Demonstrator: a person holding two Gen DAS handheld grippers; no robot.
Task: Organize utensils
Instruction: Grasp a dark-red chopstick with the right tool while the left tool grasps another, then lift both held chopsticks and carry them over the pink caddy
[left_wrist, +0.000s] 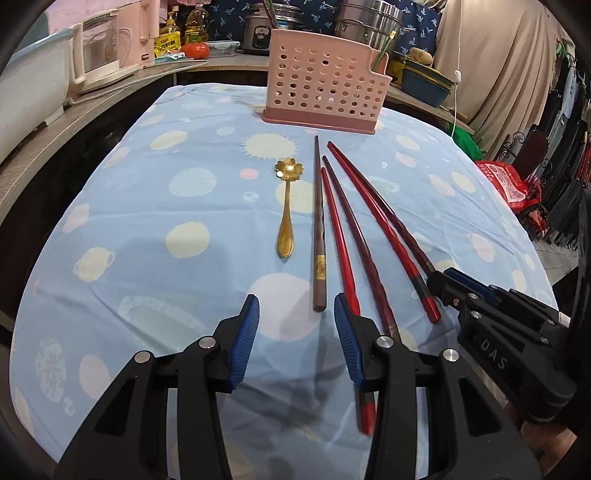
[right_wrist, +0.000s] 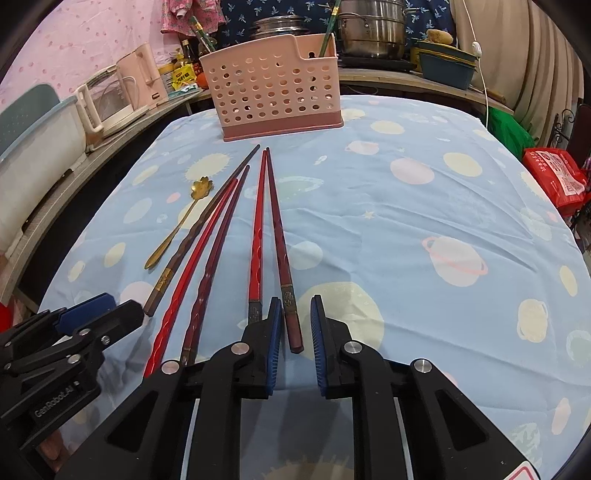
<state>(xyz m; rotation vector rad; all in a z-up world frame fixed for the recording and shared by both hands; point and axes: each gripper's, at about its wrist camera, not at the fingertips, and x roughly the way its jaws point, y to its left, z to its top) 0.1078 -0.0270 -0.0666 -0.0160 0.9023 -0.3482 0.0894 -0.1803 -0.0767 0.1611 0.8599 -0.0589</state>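
Chopsticks (right_wrist: 236, 236) fanned on planet-print tablecloth (right_wrist: 406, 221) ahead of both grippers, gold flower spoon (left_wrist: 285, 206) leftmost, pink perforated holder (left_wrist: 325, 92) beyond. Right gripper (right_wrist: 296, 314) narrowed around darkest chopstick's butt (right_wrist: 291, 317), pads not touching. Left gripper (left_wrist: 295, 310) half-open, brown chopstick's end (left_wrist: 320, 284) between fingertips, unheld.

Left gripper (left_wrist: 295, 314) is hovering over the table's (left_wrist: 147, 258) near edge, jaws apart, brown chopstick (left_wrist: 318, 229) end lying just ahead between them. Spoon (left_wrist: 286, 214) is lying left of it, red chopsticks (left_wrist: 369, 229) right. Rack (left_wrist: 321, 85) is standing at the far edge. Right gripper (left_wrist: 439, 284) is sitting at a chopstick's end.
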